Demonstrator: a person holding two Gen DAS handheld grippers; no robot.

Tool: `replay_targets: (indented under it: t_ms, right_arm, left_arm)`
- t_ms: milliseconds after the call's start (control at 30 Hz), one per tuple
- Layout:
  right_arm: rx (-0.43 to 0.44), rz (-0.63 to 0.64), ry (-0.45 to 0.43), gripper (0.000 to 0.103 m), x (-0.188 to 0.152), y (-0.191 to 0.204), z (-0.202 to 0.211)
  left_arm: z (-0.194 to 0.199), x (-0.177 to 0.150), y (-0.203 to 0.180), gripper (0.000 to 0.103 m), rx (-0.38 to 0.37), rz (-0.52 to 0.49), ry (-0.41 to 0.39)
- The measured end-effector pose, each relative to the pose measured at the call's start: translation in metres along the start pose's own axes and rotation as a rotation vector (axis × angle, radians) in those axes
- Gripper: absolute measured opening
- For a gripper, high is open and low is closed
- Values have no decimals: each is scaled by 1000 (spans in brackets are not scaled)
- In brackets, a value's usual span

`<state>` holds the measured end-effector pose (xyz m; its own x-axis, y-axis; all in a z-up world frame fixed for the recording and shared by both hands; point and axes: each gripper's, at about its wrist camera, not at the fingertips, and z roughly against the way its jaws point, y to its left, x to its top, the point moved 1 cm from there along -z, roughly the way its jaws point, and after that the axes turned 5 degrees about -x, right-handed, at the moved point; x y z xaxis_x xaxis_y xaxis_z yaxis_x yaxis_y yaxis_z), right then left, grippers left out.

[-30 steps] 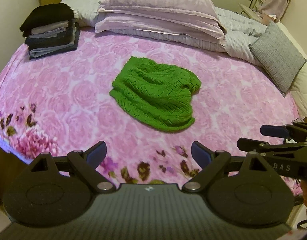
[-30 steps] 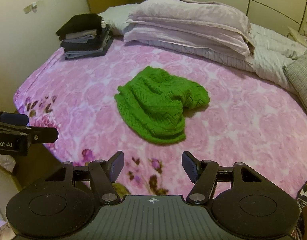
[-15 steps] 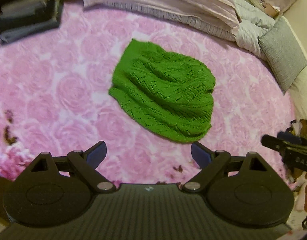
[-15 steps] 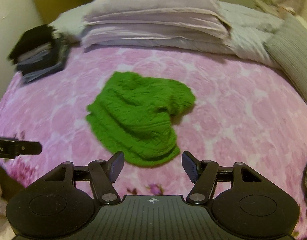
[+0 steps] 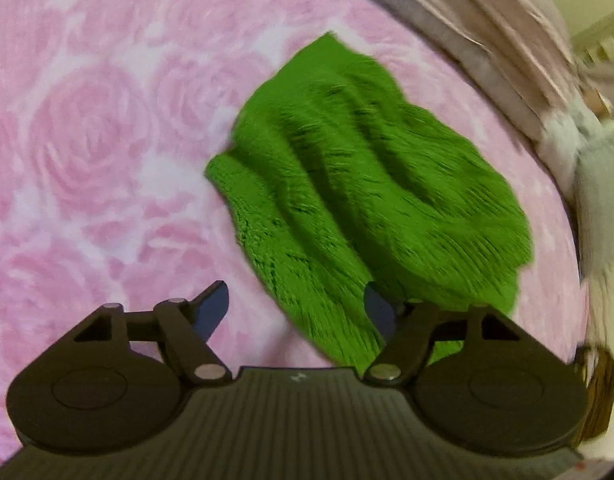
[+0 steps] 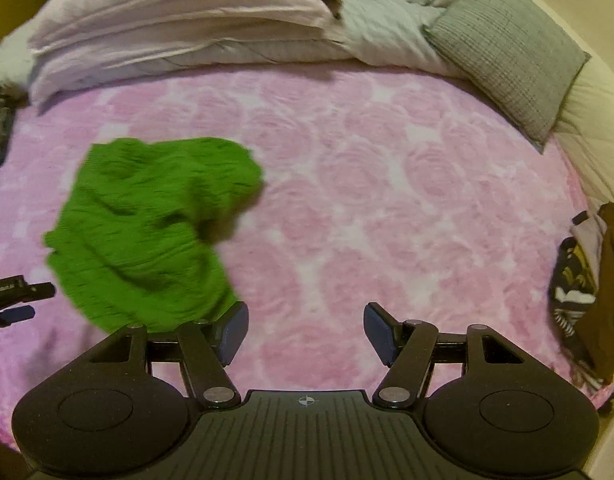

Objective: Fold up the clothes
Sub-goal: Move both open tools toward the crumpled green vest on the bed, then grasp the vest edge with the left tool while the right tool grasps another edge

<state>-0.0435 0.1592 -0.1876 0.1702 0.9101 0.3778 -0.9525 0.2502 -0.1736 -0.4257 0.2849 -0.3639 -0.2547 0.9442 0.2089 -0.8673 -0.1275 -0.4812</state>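
A green knit (image 5: 367,184) lies crumpled on the pink rose blanket (image 5: 87,140) of the bed, left of the middle in the right wrist view (image 6: 147,232), with the stacked pillows (image 6: 179,24) beyond it at the far end and a grey cushion (image 6: 507,48) at the far right.

The left gripper (image 5: 297,308) points steeply down over the near edge of the knit. Its jaws have just been closing and now stand partly open; the knit's near corner lies between them, nearer the right jaw, which looks to sit on or just over the fabric. The blur makes it hard to say whether that pad touches; neither side presses it into a grip. The left jaw is over bare blanket.

The right gripper (image 6: 305,332) hangs over bare blanket just right of the knit, jaws well apart and holding nothing; its left jaw is close beside the knit's near edge. The left gripper's tip (image 6: 19,296) shows at the left edge of that view. Dark clothes (image 6: 587,280) hang at the bed's right side.
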Motion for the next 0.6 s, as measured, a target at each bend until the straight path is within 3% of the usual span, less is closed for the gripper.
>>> replay_targets:
  t_ms: [133, 233, 300, 400, 600]
  right_arm:
    - [-36, 10, 33, 61, 17, -22, -32]
    - [-50, 22, 52, 61, 27, -32, -52]
    - [-48, 34, 68, 61, 32, -34, -64]
    - [-31, 68, 89, 61, 42, -29, -78]
    - [65, 154, 52, 61, 72, 3, -82]
  left_arm:
    - [-35, 5, 15, 67, -3, 122, -36]
    - [-55, 7, 19, 58, 21, 214, -61]
    - [-59, 8, 16, 8, 23, 218, -90]
    - [-50, 13, 20, 8, 67, 236, -101]
    - [45, 45, 62, 9, 239, 216, -293]
